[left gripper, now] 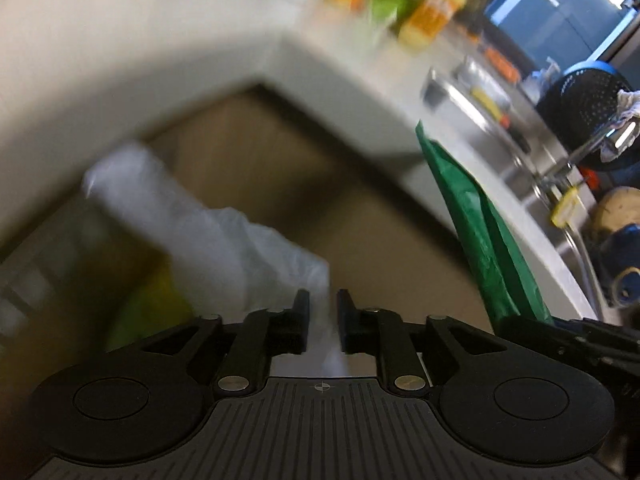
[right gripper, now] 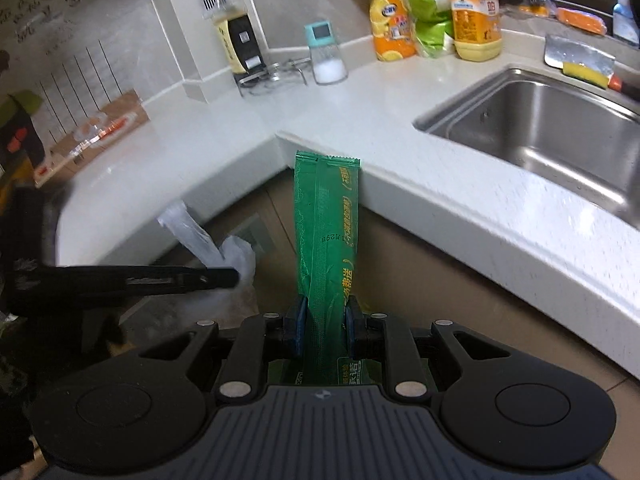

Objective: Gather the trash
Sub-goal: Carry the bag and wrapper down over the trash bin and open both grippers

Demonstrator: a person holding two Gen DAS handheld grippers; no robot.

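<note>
My right gripper (right gripper: 326,316) is shut on a long green sachet wrapper (right gripper: 326,232), which stands up from the jaws in front of the counter corner. The same wrapper (left gripper: 480,232) shows at the right of the left wrist view. A crumpled clear plastic wrapper (left gripper: 208,232) runs from between the fingers of my left gripper (left gripper: 324,304) up and to the left. Those jaws stand slightly apart, and the pads do not visibly press the plastic. From the right wrist view the left gripper (right gripper: 234,276) comes in from the left, with the plastic wrapper (right gripper: 224,248) at its tip. Both grippers hang over the brown floor.
A white L-shaped counter (right gripper: 224,140) wraps around the space, with a steel sink (right gripper: 552,128) at the right. Orange and yellow detergent bottles (right gripper: 476,12), a salt shaker (right gripper: 328,56), a dark sauce bottle (right gripper: 240,40) and a cutting board (right gripper: 100,128) stand on it. A blurred yellow-green shape (left gripper: 152,312) lies below.
</note>
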